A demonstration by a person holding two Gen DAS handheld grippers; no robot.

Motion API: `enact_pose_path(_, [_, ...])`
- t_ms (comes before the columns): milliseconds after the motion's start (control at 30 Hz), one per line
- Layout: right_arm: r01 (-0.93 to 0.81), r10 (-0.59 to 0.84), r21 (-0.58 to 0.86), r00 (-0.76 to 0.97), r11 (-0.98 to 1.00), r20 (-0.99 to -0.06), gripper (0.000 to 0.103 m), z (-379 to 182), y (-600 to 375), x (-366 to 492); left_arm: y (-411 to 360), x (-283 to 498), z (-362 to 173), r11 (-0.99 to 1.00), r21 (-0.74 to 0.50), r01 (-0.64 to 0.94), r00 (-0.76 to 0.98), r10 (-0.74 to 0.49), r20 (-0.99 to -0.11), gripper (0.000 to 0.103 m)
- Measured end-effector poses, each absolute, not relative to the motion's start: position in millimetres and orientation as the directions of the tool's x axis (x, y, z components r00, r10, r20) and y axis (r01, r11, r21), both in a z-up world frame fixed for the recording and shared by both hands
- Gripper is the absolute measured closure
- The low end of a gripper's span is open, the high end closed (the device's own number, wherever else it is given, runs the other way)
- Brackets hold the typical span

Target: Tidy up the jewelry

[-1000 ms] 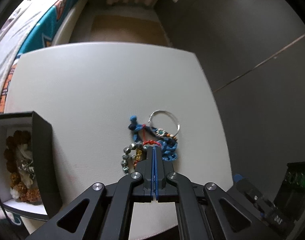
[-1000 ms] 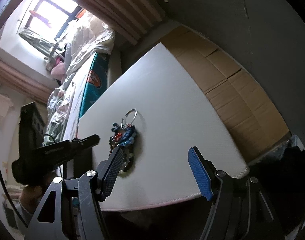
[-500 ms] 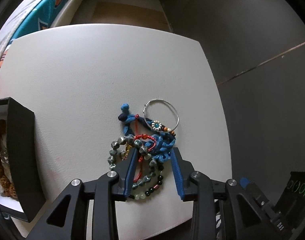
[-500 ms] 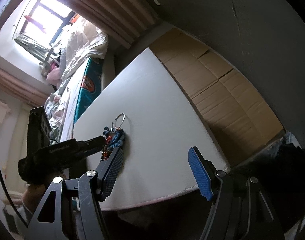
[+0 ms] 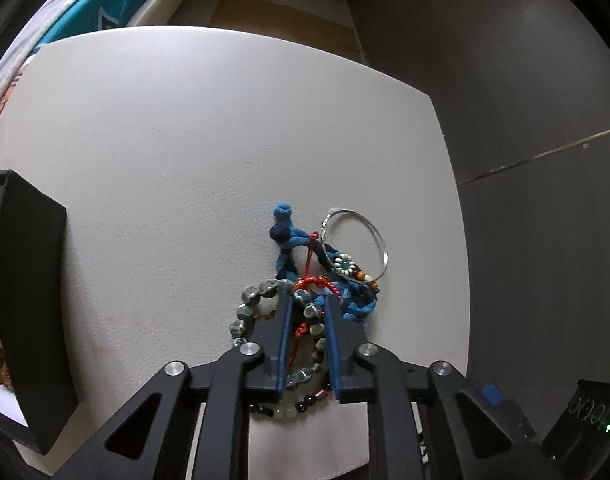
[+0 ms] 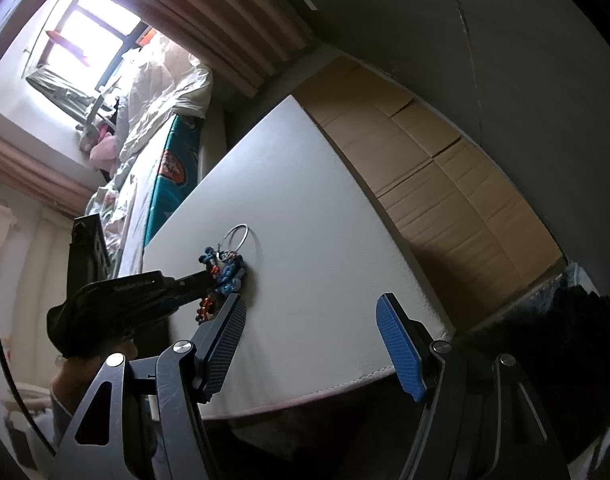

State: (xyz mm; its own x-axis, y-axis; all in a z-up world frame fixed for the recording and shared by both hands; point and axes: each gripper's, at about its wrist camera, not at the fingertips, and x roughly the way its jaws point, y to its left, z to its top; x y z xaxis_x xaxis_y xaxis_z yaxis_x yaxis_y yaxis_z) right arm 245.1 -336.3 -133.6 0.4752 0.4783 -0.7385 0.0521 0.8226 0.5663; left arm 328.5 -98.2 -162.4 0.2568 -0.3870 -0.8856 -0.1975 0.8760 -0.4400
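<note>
My left gripper (image 5: 308, 310) straddles the beads (image 5: 311, 312) at lower centre, fingers narrowly apart; my right gripper (image 6: 311, 332) gapes wide over the table (image 6: 305, 200).

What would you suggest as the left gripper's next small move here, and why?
Probably close. The left gripper is open, its fingers straddling the green bead bracelet and red cord in the pile on the table. The box waits to its left; the right gripper is open and away.
</note>
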Motion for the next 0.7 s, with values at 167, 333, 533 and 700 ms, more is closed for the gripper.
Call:
enact_pose_path(167, [0.042,0.479,0.563,0.474,0.826,-0.739,0.034,-130,-329,245,-98,330,-163,0.875,-0.442,-0.199,0.254,-0.389,-0.885,0.091])
enact_pose_path(333, [0.018,0.488,0.562,0.473,0.827,-0.734,0.034,-123,-319,247,-94,320,-149,0.864,-0.474,-0.166,0.282,-0.419,-0.863,0.094])
enact_pose_path(533, [-0.041,0.541,0.589,0.449,0.807,-0.711,0.037,-117,-291,258,-81,310,-119,0.856,-0.501,-0.13,0.355,-0.432,-0.829,0.094])
enact_pose_path(700, [-0.075,0.588,0.616,0.405,0.784,-0.7,0.051,-121,-262,275,-59,293,-97,0.857,-0.502,-0.112,0.408,-0.422,-0.81,0.094])
